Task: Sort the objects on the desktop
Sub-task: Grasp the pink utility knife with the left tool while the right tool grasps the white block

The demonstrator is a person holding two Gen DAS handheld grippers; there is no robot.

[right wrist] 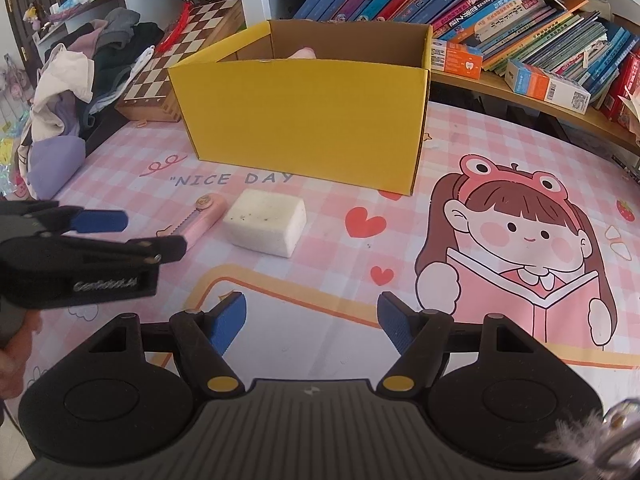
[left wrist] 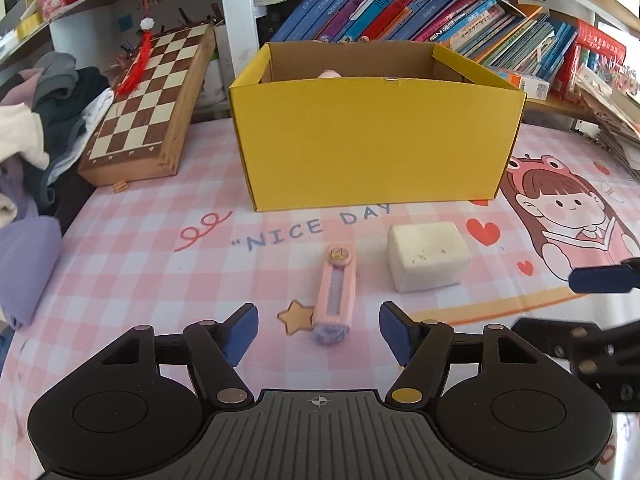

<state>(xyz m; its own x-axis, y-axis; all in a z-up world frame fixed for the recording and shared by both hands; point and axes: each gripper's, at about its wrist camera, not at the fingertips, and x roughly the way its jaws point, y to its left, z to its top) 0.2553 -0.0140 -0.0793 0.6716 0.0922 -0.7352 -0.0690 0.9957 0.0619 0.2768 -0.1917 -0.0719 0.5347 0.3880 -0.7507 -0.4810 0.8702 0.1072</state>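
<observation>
Pink utility knife point(left wrist: 336, 292) lies flat on checked desk mat point(left wrist: 160, 248), just ahead of left gripper point(left wrist: 318, 334), centred between blue fingertips point(left wrist: 244, 330); long axis runs away from fingers toward yellow cardboard box point(left wrist: 376, 144). Left jaws half-wide, nothing pinched. Right gripper point(right wrist: 312, 326) farther off, jaws apart, empty. White sponge block point(left wrist: 426, 256) beside knife.
</observation>
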